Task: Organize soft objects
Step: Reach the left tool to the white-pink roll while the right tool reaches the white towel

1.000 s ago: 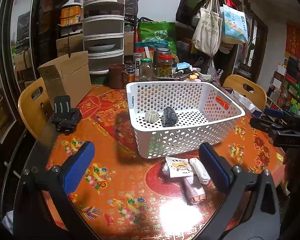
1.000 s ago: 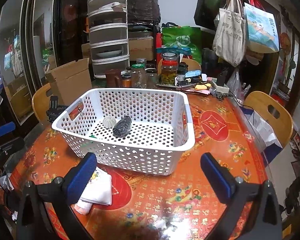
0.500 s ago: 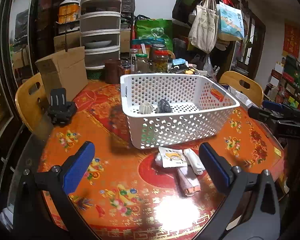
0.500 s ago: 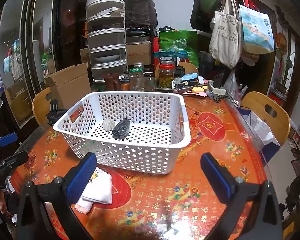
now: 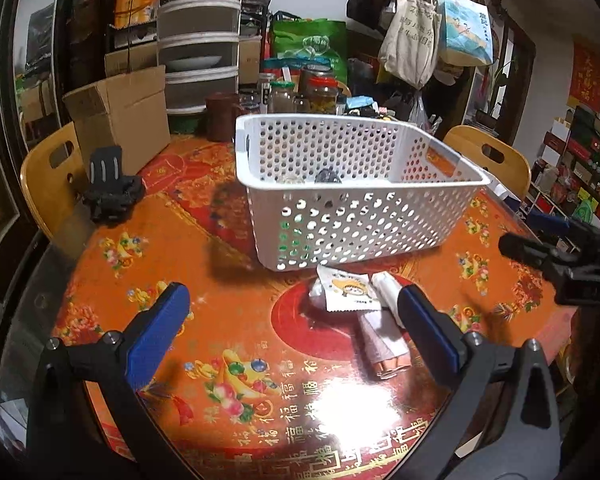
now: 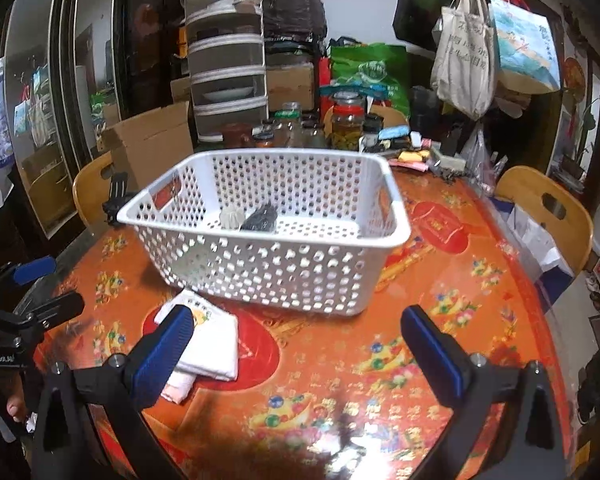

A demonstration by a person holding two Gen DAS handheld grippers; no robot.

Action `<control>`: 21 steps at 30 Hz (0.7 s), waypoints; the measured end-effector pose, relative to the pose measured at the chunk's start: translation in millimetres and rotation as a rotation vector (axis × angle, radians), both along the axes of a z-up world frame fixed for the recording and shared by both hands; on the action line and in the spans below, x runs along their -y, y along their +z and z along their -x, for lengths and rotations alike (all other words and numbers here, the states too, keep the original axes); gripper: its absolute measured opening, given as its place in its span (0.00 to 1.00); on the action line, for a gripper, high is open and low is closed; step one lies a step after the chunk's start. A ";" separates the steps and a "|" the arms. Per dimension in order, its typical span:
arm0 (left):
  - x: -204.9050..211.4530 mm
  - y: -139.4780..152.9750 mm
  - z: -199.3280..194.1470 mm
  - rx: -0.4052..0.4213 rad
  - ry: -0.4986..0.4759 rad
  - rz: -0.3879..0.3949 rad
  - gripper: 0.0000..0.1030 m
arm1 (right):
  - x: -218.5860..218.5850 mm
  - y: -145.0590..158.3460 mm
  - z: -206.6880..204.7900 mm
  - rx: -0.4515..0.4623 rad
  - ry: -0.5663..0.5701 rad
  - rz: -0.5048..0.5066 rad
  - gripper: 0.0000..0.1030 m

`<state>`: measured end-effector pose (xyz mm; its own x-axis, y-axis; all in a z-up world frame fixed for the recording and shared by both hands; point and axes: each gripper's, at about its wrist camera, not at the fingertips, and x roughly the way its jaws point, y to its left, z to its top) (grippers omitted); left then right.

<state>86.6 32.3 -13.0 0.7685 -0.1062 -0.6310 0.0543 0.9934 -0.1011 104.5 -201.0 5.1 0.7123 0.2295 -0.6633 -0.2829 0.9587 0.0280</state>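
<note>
Two soft items sit in the white basket (image 5: 360, 200); both grippers, left gripper (image 5: 292, 328) and right gripper (image 6: 300, 344), spread empty, likely approaching the tissue packets (image 5: 364, 304).

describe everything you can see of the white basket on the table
The white basket is a rectangular, plastic-looking bin with round holes across its walls and floor, a smooth rolled rim and a handle slot at one end. It sits upright on the orange patterned tablecloth, open-topped. Inside lie a small pale ribbed object and a dark one, side by side. Neither gripper touches it.
</note>
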 end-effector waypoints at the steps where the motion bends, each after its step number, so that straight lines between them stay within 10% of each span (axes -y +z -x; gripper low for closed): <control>1: -0.5 -6.1 -3.8 -0.009 0.002 0.000 1.00 | -2.1 -6.2 0.0 -0.011 0.005 0.000 1.00; 11: 6.6 -58.1 -50.8 -0.128 -0.049 0.047 0.99 | -21.2 -61.4 -6.9 -0.129 0.055 -0.002 0.92; 21: 31.6 -91.5 -89.0 -0.250 -0.137 0.170 0.64 | -22.8 -68.2 -4.8 -0.146 0.066 -0.007 0.87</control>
